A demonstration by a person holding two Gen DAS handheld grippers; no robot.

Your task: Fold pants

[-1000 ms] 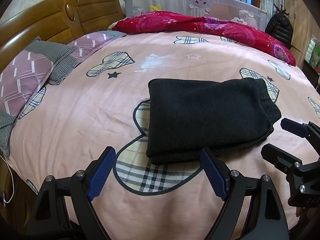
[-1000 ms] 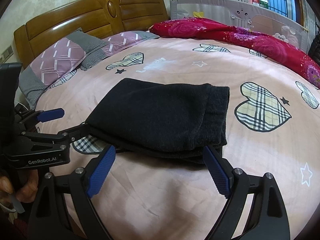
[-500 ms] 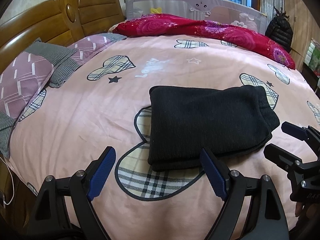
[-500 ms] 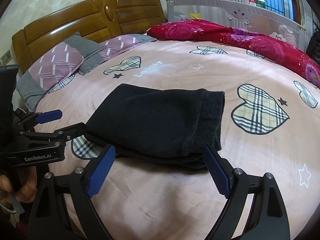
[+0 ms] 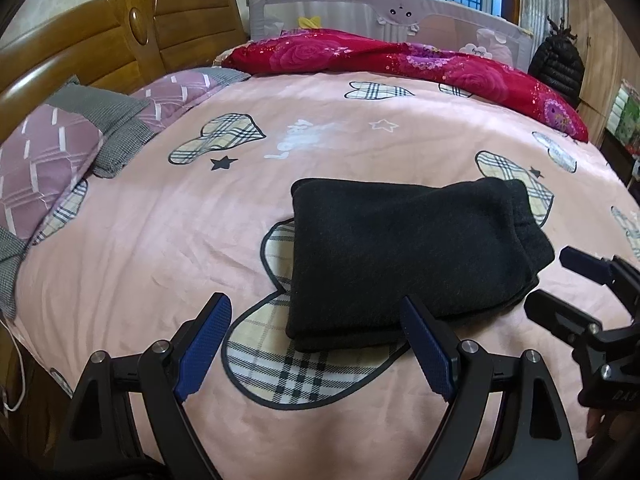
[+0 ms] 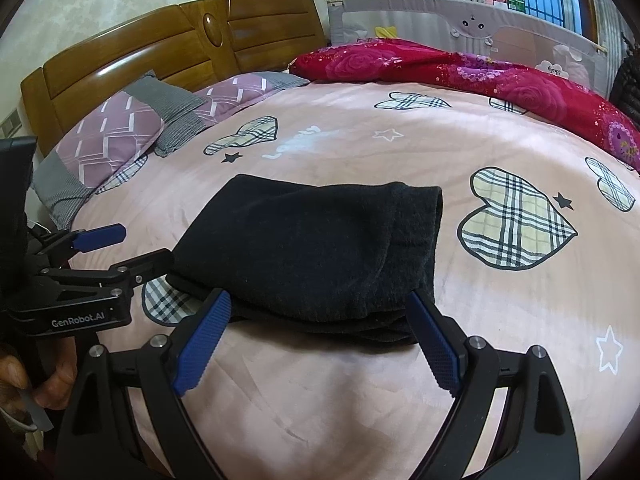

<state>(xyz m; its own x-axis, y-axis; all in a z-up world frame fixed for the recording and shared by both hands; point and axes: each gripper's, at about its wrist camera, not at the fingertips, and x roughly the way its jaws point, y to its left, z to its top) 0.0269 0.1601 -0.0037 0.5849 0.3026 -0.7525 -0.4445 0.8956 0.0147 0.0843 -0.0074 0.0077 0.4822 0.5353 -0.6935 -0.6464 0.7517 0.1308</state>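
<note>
The black pants lie folded into a thick rectangle on the pink bedspread; they also show in the right wrist view. My left gripper is open and empty, just short of the stack's near left edge. It also shows from the side in the right wrist view. My right gripper is open and empty, just short of the stack's near edge. It also shows at the right in the left wrist view, beside the stack's right end.
Pillows lie at the left against the wooden headboard. A red floral quilt lies along the far side, before a grey bed rail. A black jacket hangs at the far right.
Both grippers have drawn back a little from the folded pants. The stack lies still.
</note>
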